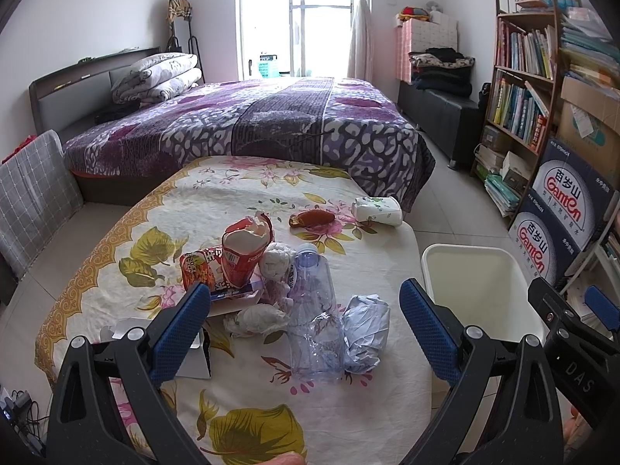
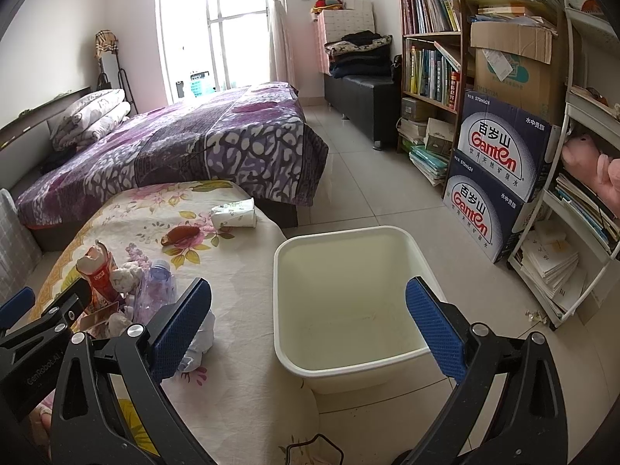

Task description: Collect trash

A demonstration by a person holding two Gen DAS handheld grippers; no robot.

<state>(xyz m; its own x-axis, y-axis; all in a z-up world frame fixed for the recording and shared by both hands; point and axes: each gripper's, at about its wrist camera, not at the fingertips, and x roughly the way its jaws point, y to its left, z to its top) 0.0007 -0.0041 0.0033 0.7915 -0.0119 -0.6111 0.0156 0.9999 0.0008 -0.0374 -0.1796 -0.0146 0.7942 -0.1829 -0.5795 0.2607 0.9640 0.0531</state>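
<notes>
**Both tongs wide open, trash piled on the bench, bin beside it**

The left tongs [image 1: 304, 325] hang above the flower-patterned bench [image 1: 348, 407] with their blue-padded fingers spread far apart and nothing between them. Just ahead of them lies the heap of trash: a clear plastic bottle [image 1: 316, 321] lying on its side with its cap end pointing away, a crumpled pale blue-grey paper [image 1: 364, 333] touching its right side, a white crumpled tissue [image 1: 257, 319] to its left, and behind these a torn red snack wrapper [image 1: 246, 254] standing up over an orange noodle packet [image 1: 197, 267]. A white wad [image 1: 276, 263] sits between the wrapper and the bottle's neck. Farther back, apart from the heap, lie a brown peel-like scrap [image 1: 312, 219] and a paper cup [image 1: 378, 209] tipped on its side near the bench's far right corner.

The right tongs [image 2: 308, 323] are likewise splayed open and hold nothing. They hover over the cream plastic bin [image 2: 294, 352], which stands on the tiled floor [image 2: 368, 193] just beside the bench's right edge; its inside looks bare.
</notes>
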